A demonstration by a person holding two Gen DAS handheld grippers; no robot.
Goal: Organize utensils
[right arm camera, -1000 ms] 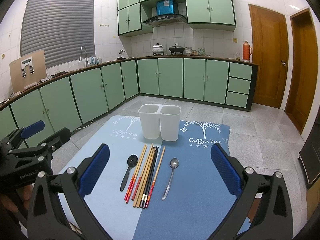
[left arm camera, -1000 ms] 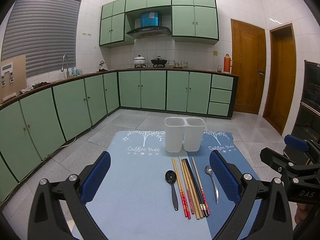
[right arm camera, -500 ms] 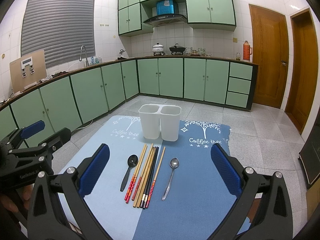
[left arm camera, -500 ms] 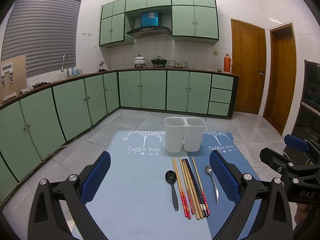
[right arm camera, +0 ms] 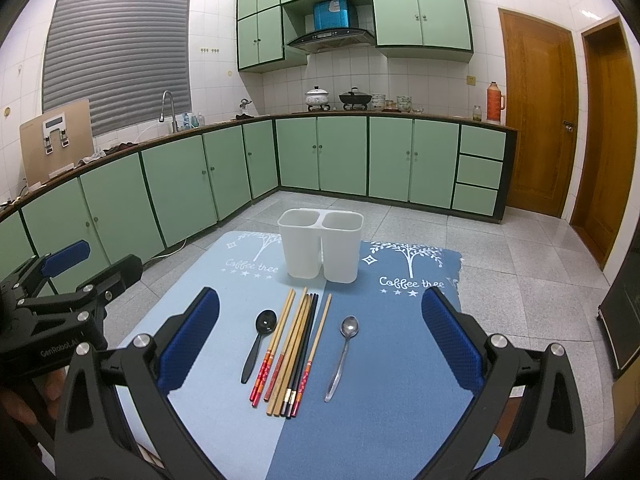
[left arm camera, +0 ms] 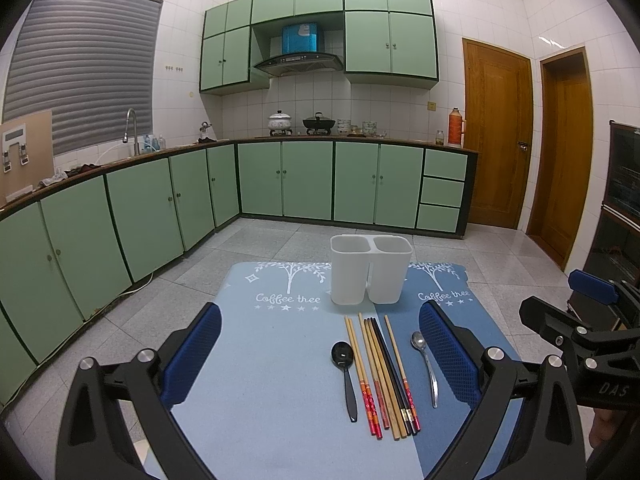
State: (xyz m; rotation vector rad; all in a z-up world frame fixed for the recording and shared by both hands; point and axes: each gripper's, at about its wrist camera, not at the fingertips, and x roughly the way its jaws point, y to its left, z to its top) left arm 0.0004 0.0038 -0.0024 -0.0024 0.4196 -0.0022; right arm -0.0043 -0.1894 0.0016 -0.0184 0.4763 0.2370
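A white two-compartment utensil holder (left arm camera: pixel 370 274) (right arm camera: pixel 320 246) stands upright and empty at the far side of a blue mat (left arm camera: pixel 260 380) (right arm camera: pixel 400 360). In front of it lie a black spoon (left arm camera: pixel 346 372) (right arm camera: pixel 258 342), several chopsticks (left arm camera: pixel 382 376) (right arm camera: pixel 294 350) side by side, and a silver spoon (left arm camera: pixel 426 364) (right arm camera: pixel 342 356). My left gripper (left arm camera: pixel 320 360) is open and empty above the mat's near side. My right gripper (right arm camera: pixel 320 340) is open and empty, to the right of the left one.
The mat lies on a grey tiled floor (left arm camera: pixel 168 304). Green cabinets (left arm camera: pixel 160 208) run along the left and back walls. Wooden doors (left arm camera: pixel 496 132) stand at the back right. A dark appliance (left arm camera: pixel 620 200) stands at the right.
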